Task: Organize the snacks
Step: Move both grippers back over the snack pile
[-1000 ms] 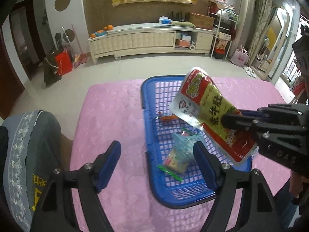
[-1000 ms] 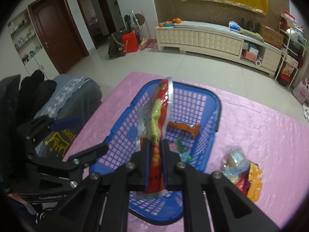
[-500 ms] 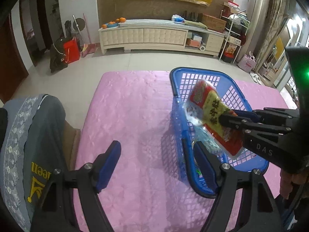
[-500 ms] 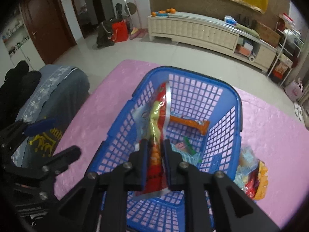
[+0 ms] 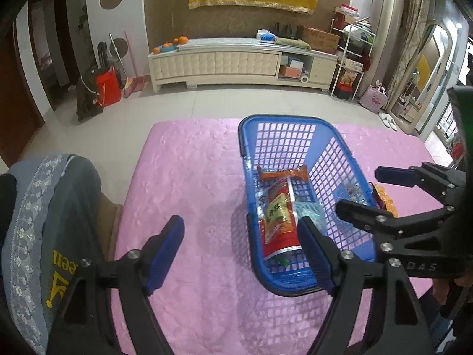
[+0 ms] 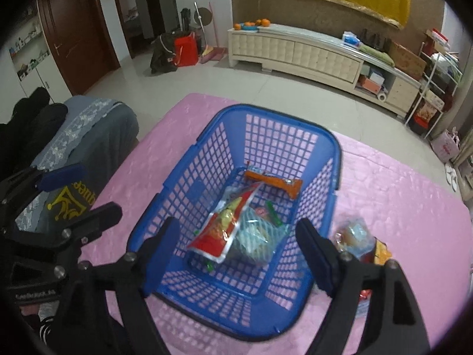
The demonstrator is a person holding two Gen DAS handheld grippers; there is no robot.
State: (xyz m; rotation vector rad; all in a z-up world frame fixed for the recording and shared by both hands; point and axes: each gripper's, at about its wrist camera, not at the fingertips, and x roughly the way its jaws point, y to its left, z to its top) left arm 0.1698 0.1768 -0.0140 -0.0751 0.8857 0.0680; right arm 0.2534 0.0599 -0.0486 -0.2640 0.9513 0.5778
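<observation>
Now that its jaws have just sprung apart, the right claw (image 6: 238, 254) hangs empty over the one basket (image 6: 278, 118), pouch (image 6: 224, 230) dropped inside. Left claw (image 5: 241, 251), at 9 o'clock, gapes empty too. Two more snacks (image 6: 359, 239) lie on the table (image 6: 399, 195) at 3 o'clock.

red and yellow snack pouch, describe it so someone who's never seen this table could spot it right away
On the pink tablecloth stands a blue plastic basket. Inside it, the red and yellow snack pouch lies flat, partly over a clear bluish packet. It is the largest packet there, with silver edges and a yellow centre panel, unlike the slim orange packet behind it.
</observation>
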